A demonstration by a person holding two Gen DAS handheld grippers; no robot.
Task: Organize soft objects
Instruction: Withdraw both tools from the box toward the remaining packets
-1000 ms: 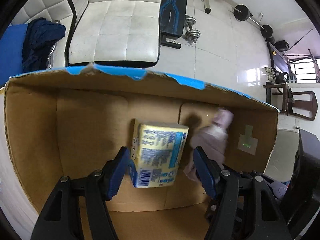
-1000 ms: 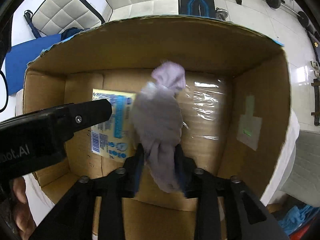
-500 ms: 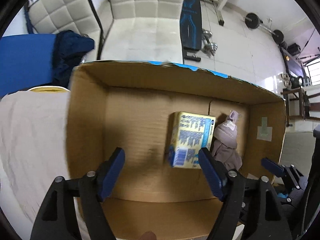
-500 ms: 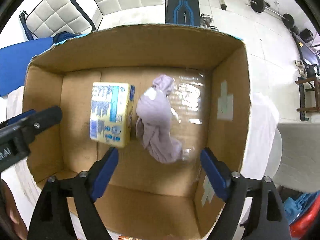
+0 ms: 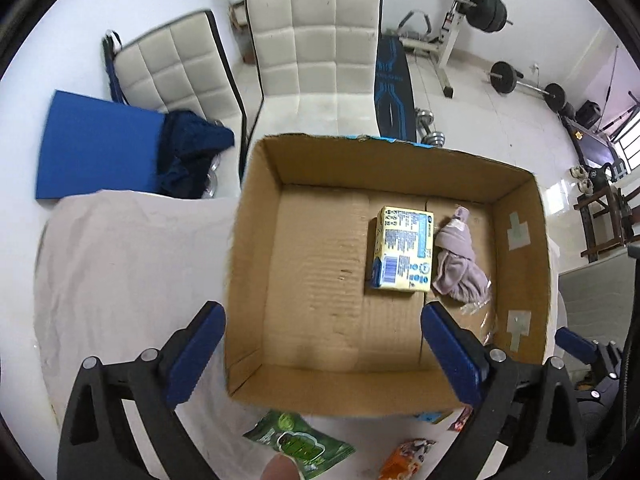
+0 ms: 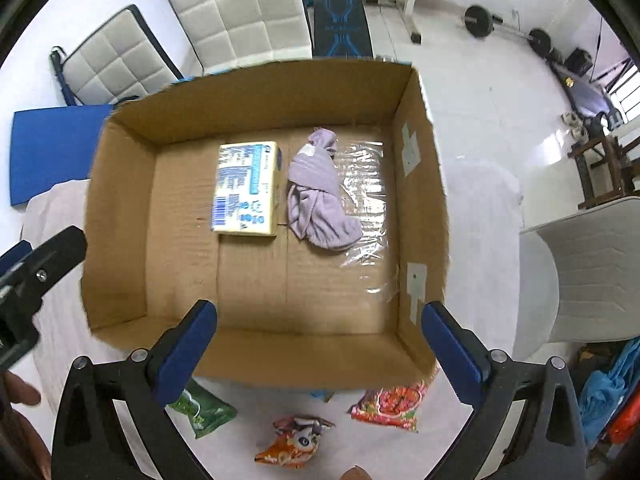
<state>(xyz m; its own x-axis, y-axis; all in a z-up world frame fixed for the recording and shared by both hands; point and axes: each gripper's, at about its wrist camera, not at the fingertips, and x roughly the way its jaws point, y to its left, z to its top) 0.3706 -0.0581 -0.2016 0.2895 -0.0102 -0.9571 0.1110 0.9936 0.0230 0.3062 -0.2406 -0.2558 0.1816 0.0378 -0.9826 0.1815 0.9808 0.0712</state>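
An open cardboard box (image 5: 256,264) (image 6: 120,208) stands on a white cloth. Inside lie a yellow and blue tissue pack (image 5: 403,254) (image 6: 247,194) and, touching its right side, a crumpled lilac cloth (image 5: 458,256) (image 6: 320,204). My left gripper (image 5: 322,354) is open and empty above the box's near left part. My right gripper (image 6: 320,350) is open and empty above the box's near wall. In front of the box lie a green packet (image 5: 300,446) (image 6: 202,408), an orange packet (image 5: 406,458) (image 6: 294,440) and a red packet (image 6: 394,402).
The white cloth-covered table (image 5: 120,264) extends left of the box. Two white padded chairs (image 5: 316,44) and a blue mat (image 5: 96,148) with dark clothing stand behind. Gym weights (image 5: 508,78) lie on the floor. A grey chair (image 6: 588,272) is at the right.
Both grippers opened, dropping the tissue pack and the lilac cloth into the box, then pulled up and back. The packets in front of the box came into view.
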